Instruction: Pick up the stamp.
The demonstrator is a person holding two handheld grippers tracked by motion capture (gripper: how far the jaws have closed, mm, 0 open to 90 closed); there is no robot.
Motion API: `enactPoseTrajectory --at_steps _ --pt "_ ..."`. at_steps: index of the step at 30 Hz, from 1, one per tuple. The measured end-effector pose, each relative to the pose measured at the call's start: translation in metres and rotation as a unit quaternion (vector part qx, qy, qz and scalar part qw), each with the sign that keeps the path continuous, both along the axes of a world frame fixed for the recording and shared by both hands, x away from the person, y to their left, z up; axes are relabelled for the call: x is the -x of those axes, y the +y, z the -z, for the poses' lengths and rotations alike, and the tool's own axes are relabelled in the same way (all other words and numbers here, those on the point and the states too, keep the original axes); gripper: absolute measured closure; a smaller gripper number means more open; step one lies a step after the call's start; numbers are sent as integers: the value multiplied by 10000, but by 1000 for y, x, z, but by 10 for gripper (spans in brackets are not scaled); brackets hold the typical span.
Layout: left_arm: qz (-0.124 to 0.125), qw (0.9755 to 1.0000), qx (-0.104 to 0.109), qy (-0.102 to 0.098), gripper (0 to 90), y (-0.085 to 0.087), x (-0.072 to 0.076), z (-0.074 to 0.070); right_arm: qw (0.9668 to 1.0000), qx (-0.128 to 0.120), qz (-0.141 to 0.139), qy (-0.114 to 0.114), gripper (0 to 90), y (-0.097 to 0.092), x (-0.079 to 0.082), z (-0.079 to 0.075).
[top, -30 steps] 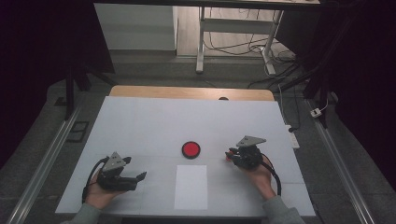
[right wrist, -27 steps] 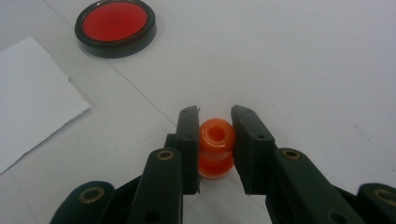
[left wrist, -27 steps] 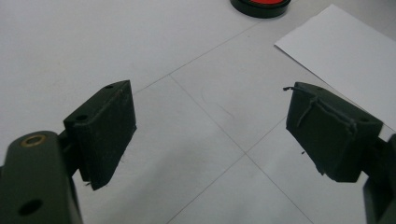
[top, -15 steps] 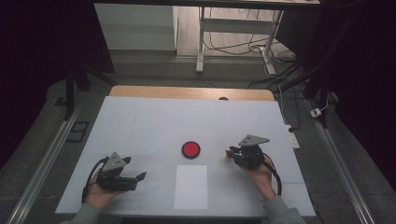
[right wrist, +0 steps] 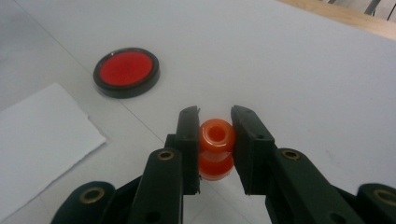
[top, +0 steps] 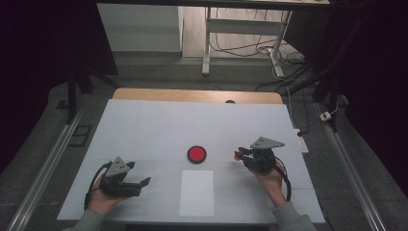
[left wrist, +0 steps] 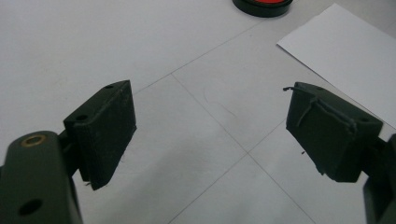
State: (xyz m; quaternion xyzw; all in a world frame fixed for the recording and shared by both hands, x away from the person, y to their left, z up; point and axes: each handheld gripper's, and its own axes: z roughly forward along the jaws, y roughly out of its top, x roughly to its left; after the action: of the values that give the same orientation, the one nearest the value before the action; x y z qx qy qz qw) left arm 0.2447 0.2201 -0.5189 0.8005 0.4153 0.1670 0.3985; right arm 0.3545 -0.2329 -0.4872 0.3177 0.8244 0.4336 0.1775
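Note:
A small orange spool-shaped piece (right wrist: 216,147) is pinched between the jaws of my right gripper (right wrist: 215,119), held just above the white table; in the high view that gripper (top: 239,155) is right of centre with the orange piece (top: 237,156) at its tip. A round red disc with a black rim (top: 196,154) (right wrist: 126,71) lies on the table to its left. A white paper sheet (top: 197,192) (right wrist: 32,140) lies nearer the front edge. My left gripper (top: 144,182) (left wrist: 208,126) rests at the front left, jaws wide apart with nothing between them.
The white table top (top: 159,130) has thin pencil lines; a wooden strip (top: 192,95) runs along its far edge. The disc's rim (left wrist: 261,6) and the paper's corner (left wrist: 345,51) appear ahead of the left gripper. Metal rails flank the table.
Both hands and grippers have stayed almost still; the right gripper has shifted only very slightly.

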Motion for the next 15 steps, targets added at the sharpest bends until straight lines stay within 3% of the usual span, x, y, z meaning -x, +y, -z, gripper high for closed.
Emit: enactPoseTrajectory --at_steps 15 --pt "-21 10000 8 -13 162 0 0 0 9989 -433 -80 -180 719 2 7 -17"
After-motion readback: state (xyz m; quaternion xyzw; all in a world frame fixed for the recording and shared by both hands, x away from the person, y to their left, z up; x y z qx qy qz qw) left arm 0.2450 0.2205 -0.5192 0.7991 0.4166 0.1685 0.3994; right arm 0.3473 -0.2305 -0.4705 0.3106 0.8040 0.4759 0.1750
